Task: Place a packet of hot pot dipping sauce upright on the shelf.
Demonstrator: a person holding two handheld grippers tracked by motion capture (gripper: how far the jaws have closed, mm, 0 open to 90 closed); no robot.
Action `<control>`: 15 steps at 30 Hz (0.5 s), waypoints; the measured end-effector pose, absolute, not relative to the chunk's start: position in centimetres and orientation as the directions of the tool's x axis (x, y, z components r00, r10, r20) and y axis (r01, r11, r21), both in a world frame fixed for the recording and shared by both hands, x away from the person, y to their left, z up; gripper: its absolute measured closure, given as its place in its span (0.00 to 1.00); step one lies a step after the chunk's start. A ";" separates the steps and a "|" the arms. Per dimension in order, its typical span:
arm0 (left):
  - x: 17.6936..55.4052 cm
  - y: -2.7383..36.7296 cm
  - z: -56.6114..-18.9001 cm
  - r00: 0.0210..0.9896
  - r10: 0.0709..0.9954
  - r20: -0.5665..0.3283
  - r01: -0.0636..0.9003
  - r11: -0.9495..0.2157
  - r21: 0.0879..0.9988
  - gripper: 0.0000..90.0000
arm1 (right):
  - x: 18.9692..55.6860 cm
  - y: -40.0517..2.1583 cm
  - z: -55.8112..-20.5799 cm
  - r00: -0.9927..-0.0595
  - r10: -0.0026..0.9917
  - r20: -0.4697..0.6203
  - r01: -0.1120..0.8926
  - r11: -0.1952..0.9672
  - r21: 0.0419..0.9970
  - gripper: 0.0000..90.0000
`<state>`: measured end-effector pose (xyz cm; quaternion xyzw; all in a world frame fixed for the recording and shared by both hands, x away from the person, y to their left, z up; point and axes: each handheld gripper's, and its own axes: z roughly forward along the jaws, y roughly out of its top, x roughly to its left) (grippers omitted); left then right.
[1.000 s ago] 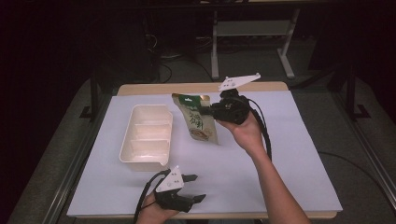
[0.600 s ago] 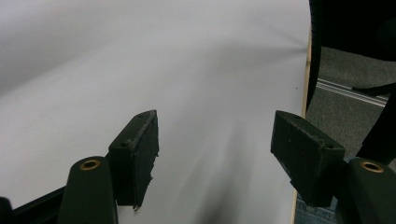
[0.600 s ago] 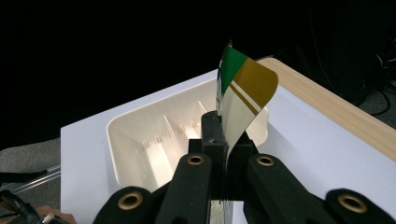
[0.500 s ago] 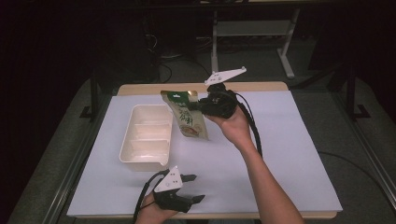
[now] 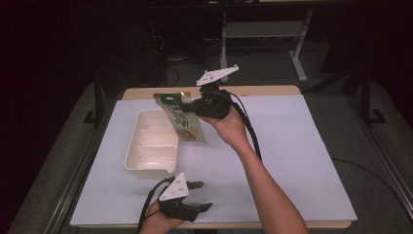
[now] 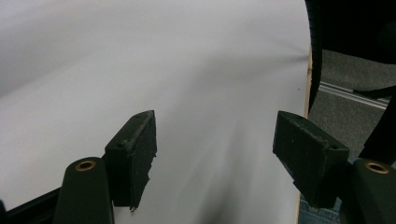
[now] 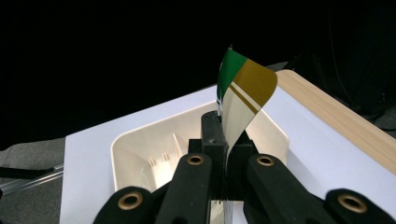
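Since the earlier frames, the right gripper [image 5: 195, 107] has carried the green snack pouch [image 5: 181, 119] leftward across the upper middle of the high view, so the pouch now hangs partly over the right edge of the white divided tray [image 5: 146, 161], lifted off the pale table cover [image 5: 302, 146]. The left gripper [image 5: 195, 195] sits where it was, at the lower middle of the frame near the table's front edge.

The step in hand looks like bringing the pouch over the tray to lay it inside. To do it well, I would keep the pouch travelling toward the frame's left until its hanging lower end is over one compartment rather than over the rim, then lower it so the bottom edge touches down first and the pouch folds flat instead of catching on a divider. The release should wait until the pouch rests on the tray floor.

In the right gripper view, the jaws are pressed together on the pouch's [image 7: 243, 100] top edge, the green and gold corner standing up above the pads, with the tray [image 7: 140, 154] beyond. In the left gripper view, the jaws stand wide apart over the bare cover [image 6: 187, 70], with nothing between them and touching nothing, one pad [image 6: 133, 156] at lower left and the other at lower right.
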<state>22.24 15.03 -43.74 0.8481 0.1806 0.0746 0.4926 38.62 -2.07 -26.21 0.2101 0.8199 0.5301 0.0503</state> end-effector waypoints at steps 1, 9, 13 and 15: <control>22.2 15.0 -43.7 0.924 0.380 -0.051 0.233 -0.450 0.862 0.33 | 38.6 -2.1 -26.2 -0.907 0.398 0.140 0.291 0.350 0.890 0.99; 22.2 15.0 -43.8 0.926 0.375 -0.048 0.228 -0.451 0.863 0.33 | 39.4 0.3 -26.5 -0.920 0.364 0.145 0.282 0.360 0.889 0.99; 22.3 15.1 -43.8 0.926 0.376 -0.046 0.226 -0.451 0.864 0.33 | 39.7 1.3 -26.6 -0.926 0.349 0.145 0.274 0.357 0.893 0.99; 22.3 15.2 -43.8 0.925 0.377 -0.052 0.231 -0.448 0.864 0.33 | 39.8 1.6 -26.7 -0.928 0.344 0.144 0.271 0.357 0.894 0.99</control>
